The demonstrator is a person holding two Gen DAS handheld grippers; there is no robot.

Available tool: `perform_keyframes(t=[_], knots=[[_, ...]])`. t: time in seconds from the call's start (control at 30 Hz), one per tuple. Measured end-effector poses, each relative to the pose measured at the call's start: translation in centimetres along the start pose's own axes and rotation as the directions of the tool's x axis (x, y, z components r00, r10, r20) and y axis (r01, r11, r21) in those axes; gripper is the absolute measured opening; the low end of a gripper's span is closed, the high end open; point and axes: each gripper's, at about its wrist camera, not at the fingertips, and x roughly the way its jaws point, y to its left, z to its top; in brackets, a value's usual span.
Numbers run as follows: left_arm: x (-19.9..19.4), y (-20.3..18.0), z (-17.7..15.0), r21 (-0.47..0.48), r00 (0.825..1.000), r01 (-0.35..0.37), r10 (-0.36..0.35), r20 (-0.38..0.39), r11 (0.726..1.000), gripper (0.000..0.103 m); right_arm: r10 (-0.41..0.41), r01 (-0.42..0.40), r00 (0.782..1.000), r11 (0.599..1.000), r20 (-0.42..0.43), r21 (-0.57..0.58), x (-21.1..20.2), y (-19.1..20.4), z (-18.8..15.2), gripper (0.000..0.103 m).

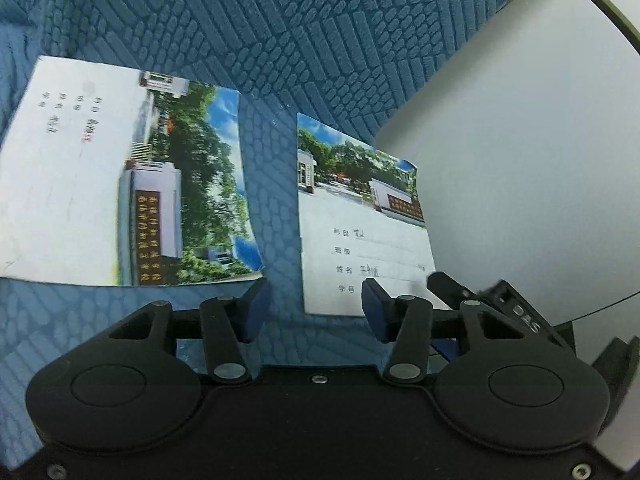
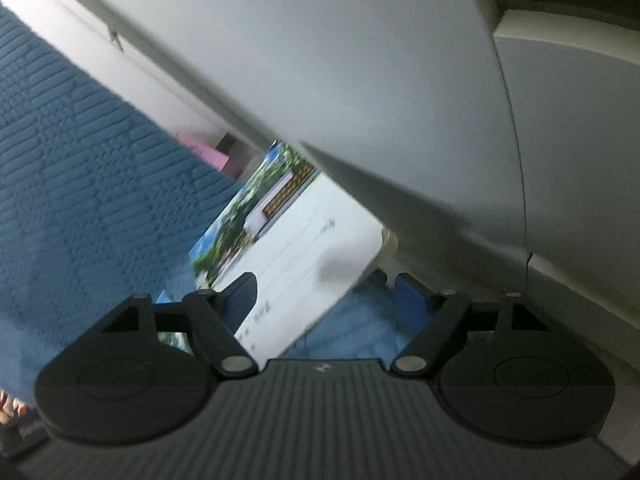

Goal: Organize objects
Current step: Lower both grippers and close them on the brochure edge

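Note:
Two exercise books with a photo of trees and a building on their covers lie on a blue textured cloth point(image 1: 248, 32). One book point(image 1: 120, 184) lies at the left. The second book point(image 1: 360, 224) lies at the right, its far edge against a grey-white panel point(image 1: 520, 160). My left gripper point(image 1: 316, 304) is open and empty, hovering just before the gap between the books. My right gripper point(image 2: 328, 300) is open, low over the second book point(image 2: 296, 260), whose near corner reaches between its fingers. The right gripper also shows at the right in the left wrist view point(image 1: 500, 308).
The grey-white panel point(image 2: 320, 60) looms over the right gripper and covers the book's far end. A pink object point(image 2: 208, 154) shows beyond the cloth point(image 2: 80, 160) edge.

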Motion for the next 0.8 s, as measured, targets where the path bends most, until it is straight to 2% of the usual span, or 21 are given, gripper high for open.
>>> perform_keyframes(t=[0.17,0.2,0.37,0.5,0.6,0.67,0.8], knots=[[0.8,0.9,0.2,-0.059,0.999,0.035,-0.037,-0.020,0.998,0.047,-0.035,0.035,0.999,0.997,-0.001,0.068,2.0,-0.8,0.4,0.070],[0.8,1.2,0.2,-0.075,0.999,0.044,-0.045,-0.019,0.996,0.049,-0.042,0.042,0.999,0.996,-0.004,0.077,2.4,-1.0,0.4,0.062],[1.0,2.5,0.2,-0.176,0.998,0.052,-0.055,-0.011,0.983,0.055,-0.008,0.009,1.000,0.993,-0.013,0.114,2.8,-1.7,0.8,0.038],[0.9,3.2,0.1,-0.250,0.993,0.112,-0.116,-0.001,0.962,0.057,-0.023,0.022,1.000,0.996,0.007,0.089,1.8,-1.0,1.2,0.013],[0.7,3.4,0.0,-0.276,0.991,0.127,-0.131,0.005,0.953,0.060,0.007,-0.008,1.000,0.996,0.011,0.092,1.0,-0.8,1.5,0.007],[0.6,3.6,-0.1,-0.303,0.988,0.147,-0.151,0.011,0.941,0.065,0.035,-0.036,0.999,0.995,0.010,0.094,0.4,-0.5,1.6,0.006],[0.8,4.6,-0.6,-0.401,0.975,0.205,-0.224,-0.002,0.893,0.077,0.087,-0.087,0.996,0.991,0.011,0.103,-1.2,0.4,1.9,0.005]])
